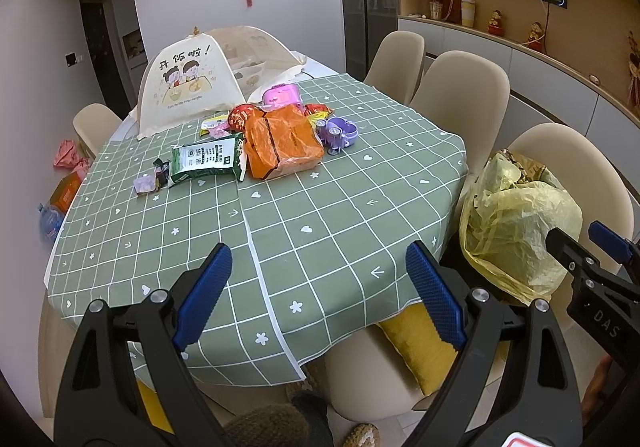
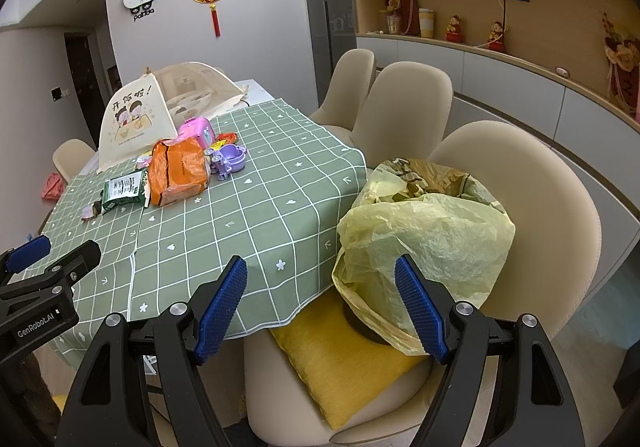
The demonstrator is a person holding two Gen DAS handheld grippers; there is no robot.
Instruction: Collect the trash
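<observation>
A pile of trash lies at the far side of the green checked tablecloth [image 1: 304, 207]: an orange plastic bag [image 1: 280, 143], a green-and-white packet [image 1: 204, 161], small wrappers [image 1: 150, 179] and a red wrapper [image 1: 240, 115]. The pile also shows in the right wrist view, with the orange bag [image 2: 178, 171] and the packet [image 2: 122, 191]. A bin lined with a yellow bag [image 2: 424, 243] stands on the near chair, also in the left wrist view [image 1: 516, 227]. My left gripper [image 1: 318, 295] is open and empty over the table's near edge. My right gripper [image 2: 320, 307] is open and empty, just before the bin.
A purple toy [image 1: 338, 131] and a pink toy [image 1: 282, 95] sit beside the trash. A cloth food cover [image 1: 180, 87] stands behind. Beige chairs [image 1: 460, 103] ring the table's right side. A yellow cushion [image 2: 340, 359] lies under the bin. Items lie on the floor at left [image 1: 64, 195].
</observation>
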